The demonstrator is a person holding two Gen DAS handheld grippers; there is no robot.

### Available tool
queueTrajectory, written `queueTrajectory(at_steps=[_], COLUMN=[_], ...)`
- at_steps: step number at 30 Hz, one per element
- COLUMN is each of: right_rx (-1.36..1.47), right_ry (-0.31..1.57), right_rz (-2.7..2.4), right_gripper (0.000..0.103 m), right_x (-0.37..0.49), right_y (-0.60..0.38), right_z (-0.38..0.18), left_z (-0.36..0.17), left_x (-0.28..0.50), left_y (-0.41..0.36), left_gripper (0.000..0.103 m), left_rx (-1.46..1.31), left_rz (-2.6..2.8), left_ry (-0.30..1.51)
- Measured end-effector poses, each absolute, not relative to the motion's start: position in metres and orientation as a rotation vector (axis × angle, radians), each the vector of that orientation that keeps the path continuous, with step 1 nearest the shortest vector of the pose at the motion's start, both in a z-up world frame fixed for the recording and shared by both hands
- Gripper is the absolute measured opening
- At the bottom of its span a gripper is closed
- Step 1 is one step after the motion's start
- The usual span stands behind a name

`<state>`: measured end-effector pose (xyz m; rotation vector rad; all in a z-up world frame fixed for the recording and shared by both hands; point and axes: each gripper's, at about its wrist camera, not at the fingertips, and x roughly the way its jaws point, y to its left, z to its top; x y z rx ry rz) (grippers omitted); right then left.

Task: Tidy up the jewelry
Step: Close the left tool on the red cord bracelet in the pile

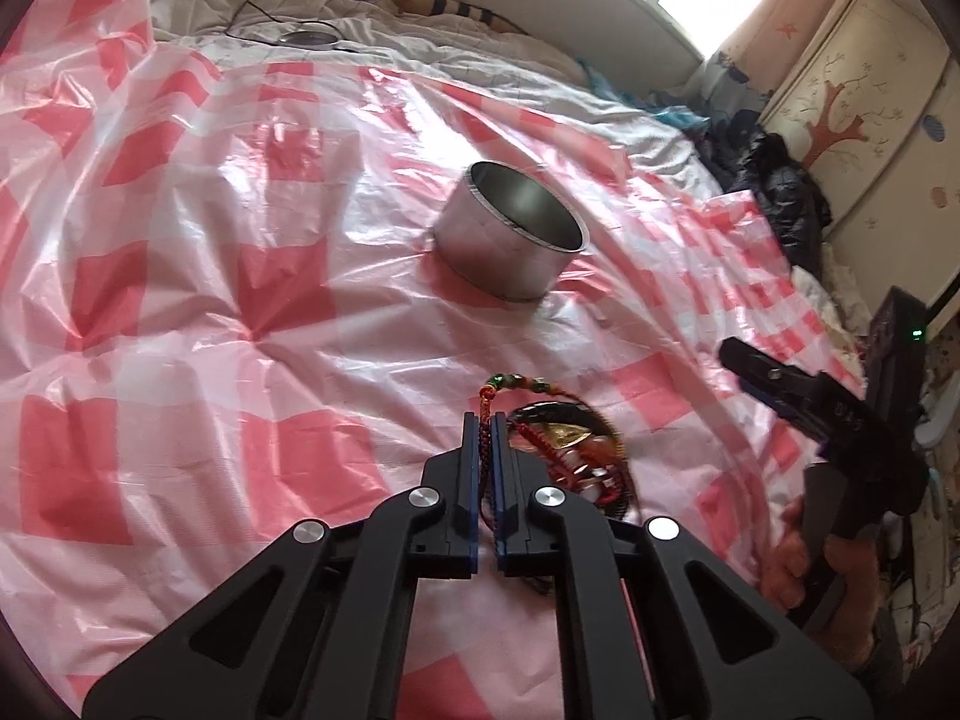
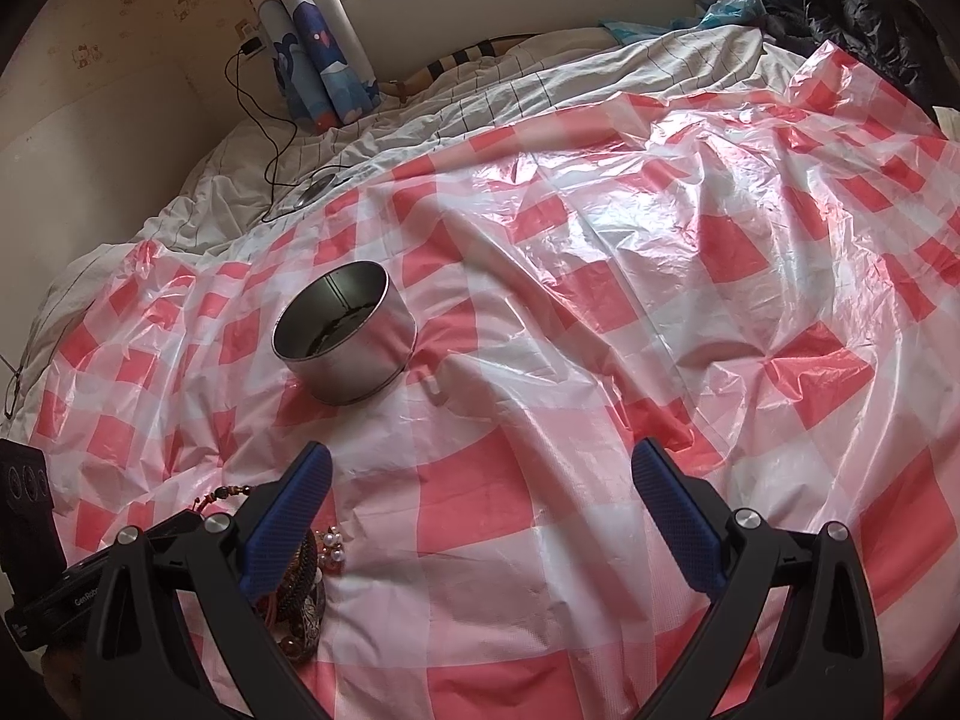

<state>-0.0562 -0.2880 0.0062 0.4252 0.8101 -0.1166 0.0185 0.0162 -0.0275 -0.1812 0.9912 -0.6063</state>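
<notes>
Jewelry pile [image 1: 570,456]: tangle of red cord, dark beaded rings and a gold-coloured piece, lying on the plastic sheet near the bottom of the left wrist view, well short of the tin.
Beaded cord [image 1: 510,385]: red string with green and dark beads, running up out of the pile and arching past the left fingertips.
Pearl cluster [image 2: 332,546]: small white beads at the edge of the pile, just beside the right gripper's left finger in the right wrist view.
Left gripper [image 1: 486,420]: fingers pressed together, blue pads nearly meeting, with the red cord pinched between them at the tips.
Right gripper [image 2: 480,474]: fingers spread wide, nothing between the pads; hovers over a red square of the sheet, to the right of the pile.
Hand [image 1: 804,564]: grips the right gripper's handle, lower right of the left wrist view.
Metal tin [image 1: 510,234]: round, open-topped, upright on the sheet, beyond the pile; something dark shows on its bottom, too unclear to identify.
Plastic sheet [image 1: 180,300]: red-and-white checked, wrinkled, spread over the bed.
Bedding [image 2: 540,78]: white with thin grid lines, beyond the sheet.
</notes>
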Motion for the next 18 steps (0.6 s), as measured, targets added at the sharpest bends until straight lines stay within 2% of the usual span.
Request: queueTrajectory(at_steps=[12, 18], right_rx=[0.423, 0.423], right_ry=[0.814, 0.815], right_rz=[-0.116, -0.116], right_gripper=[0.096, 0.096], right_x=[-0.055, -0.055], right_y=[-0.288, -0.287], right_z=[0.005, 0.004], left_z=[-0.038, -0.032], left_x=[0.023, 0.019], left_y=[0.02, 0.027], left_gripper=[0.005, 0.004], left_rx=[-0.152, -0.138], left_rz=[-0.581, -0.584], left_ry=[1.052, 1.009])
